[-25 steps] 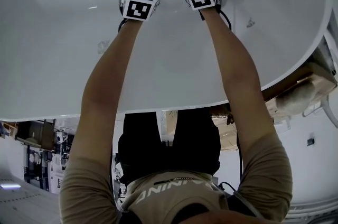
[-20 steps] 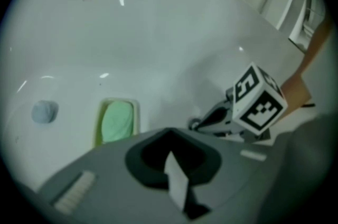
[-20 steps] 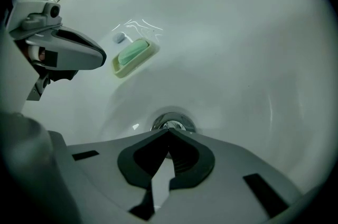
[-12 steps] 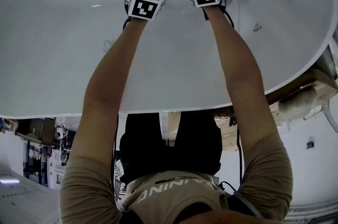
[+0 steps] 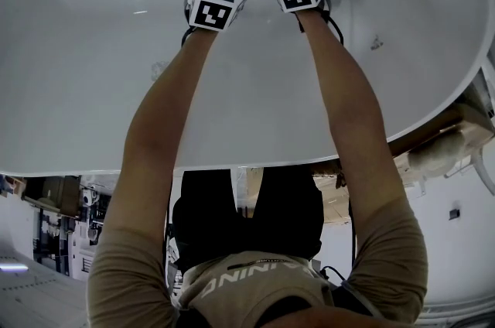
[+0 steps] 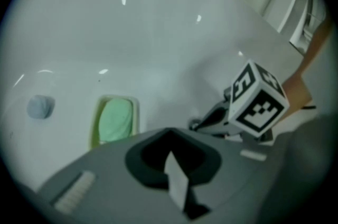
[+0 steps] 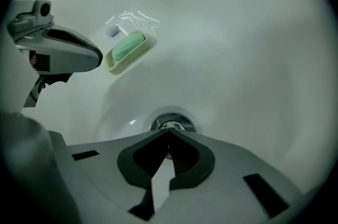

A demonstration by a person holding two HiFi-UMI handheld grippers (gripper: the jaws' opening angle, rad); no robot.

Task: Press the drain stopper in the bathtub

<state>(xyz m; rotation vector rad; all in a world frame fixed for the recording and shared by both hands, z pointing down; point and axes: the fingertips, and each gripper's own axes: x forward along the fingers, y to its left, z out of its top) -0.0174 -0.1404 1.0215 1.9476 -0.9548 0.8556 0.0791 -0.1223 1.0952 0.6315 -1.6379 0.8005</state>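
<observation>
The drain stopper (image 7: 171,124) sits in the floor of the white bathtub (image 5: 93,71), a round metal cap inside a chrome ring, at the low point where the basin curves up on all sides. In the right gripper view it lies directly ahead of the right tool (image 7: 169,134), just past the tips and on their centreline, so the tool's long axis runs straight at the cap's near edge. That tool is closed to a point: its two jaws meet at the tips with only the dark hollow behind them, and nothing is held. Whether the tips already touch the metal I cannot tell; they overlap its lower rim in that view.

This is the relation the press depends on. The stopper is forward and below the right tool, so, in my judgement, a short push along the tool's own axis should land on the cap, provided the tips shift slightly further on toward its middle rather than the rim.

The left tool (image 6: 169,132) hangs just beside the right one, on the side away from the drain, jaws also together and empty. It is the farther of the two from the stopper and looks idle.

Beyond it a green soap bar in its pale soap dish (image 7: 129,51) rests on the tub floor, well apart from the drain, with a small bluish object (image 6: 40,106) further out
</observation>
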